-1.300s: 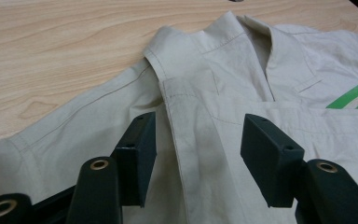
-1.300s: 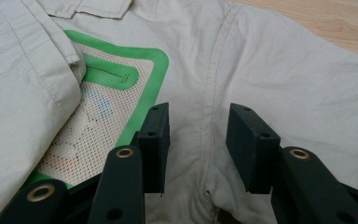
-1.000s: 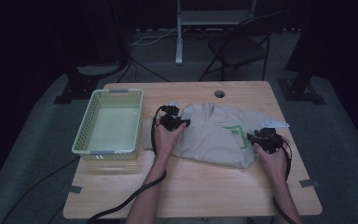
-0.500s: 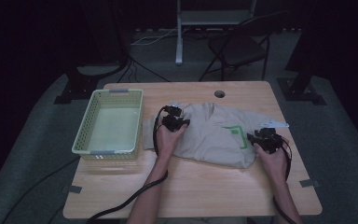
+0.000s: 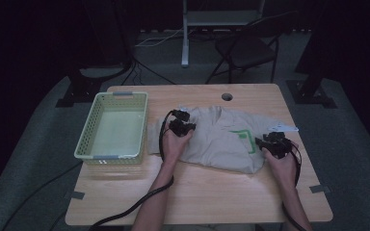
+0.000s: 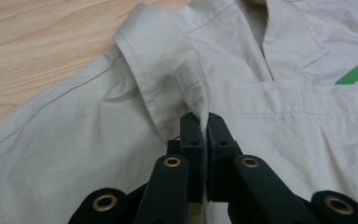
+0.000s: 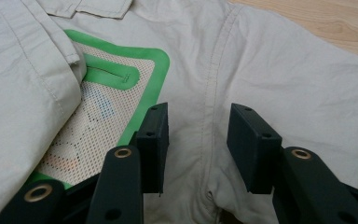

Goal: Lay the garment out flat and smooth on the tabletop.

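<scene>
Lying crosswise, collar away, shirt (image 5: 221,139) pinched by left gripper (image 6: 200,123); right gripper (image 7: 198,135) fingers spread.

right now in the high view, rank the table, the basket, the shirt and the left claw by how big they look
1. table, largest by far
2. shirt
3. basket, close to the shirt in spread, and its raised walls make the call unsure
4. left claw, smallest, shut on the shirt

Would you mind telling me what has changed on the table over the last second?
Hardly anything: the left gripper has perhaps edged slightly toward the shirt's middle, jaws shut on a fold of it. The right gripper rests open at the shirt's other side, and the basket stays put.
</scene>
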The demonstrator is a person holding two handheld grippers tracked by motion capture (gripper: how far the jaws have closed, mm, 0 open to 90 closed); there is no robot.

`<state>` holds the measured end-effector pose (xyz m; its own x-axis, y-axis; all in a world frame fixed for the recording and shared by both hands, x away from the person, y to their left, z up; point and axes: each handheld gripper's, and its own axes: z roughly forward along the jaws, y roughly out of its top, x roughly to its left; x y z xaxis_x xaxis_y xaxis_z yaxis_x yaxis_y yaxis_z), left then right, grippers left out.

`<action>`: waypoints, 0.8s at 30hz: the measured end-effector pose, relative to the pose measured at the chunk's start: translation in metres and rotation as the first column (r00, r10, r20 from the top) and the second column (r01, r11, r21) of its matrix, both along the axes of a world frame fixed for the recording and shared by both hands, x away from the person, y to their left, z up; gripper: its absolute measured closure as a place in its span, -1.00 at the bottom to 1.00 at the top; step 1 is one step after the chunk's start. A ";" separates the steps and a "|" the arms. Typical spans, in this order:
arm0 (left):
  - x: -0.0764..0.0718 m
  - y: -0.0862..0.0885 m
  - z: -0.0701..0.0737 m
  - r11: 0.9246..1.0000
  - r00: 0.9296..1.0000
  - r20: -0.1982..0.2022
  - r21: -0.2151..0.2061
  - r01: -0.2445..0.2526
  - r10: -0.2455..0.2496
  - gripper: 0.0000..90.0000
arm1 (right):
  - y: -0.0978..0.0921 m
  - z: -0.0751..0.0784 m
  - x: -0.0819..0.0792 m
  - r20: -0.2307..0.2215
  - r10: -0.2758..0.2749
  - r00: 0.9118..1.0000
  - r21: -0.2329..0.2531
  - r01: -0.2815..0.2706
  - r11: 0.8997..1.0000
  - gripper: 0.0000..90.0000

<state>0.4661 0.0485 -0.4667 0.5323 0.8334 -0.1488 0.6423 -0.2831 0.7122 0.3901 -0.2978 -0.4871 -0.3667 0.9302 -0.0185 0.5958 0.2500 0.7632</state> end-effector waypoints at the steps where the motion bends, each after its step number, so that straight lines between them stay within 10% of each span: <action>1: 0.000 0.000 0.000 1.000 1.000 0.001 -0.001 0.000 0.000 0.97 | 0.000 0.000 0.000 0.000 0.000 1.000 -0.001 0.000 1.000 0.29; 24: -0.018 -0.010 0.014 0.998 0.996 0.059 0.030 0.061 -0.063 0.97 | 0.000 0.000 0.000 -0.002 -0.003 1.000 0.003 0.003 1.000 0.27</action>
<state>0.4478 0.0387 -0.4525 0.5905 0.8018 -0.0922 0.5795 -0.3416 0.7399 0.3904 -0.2973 -0.4872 -0.3638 0.9313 -0.0148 0.5981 0.2458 0.7628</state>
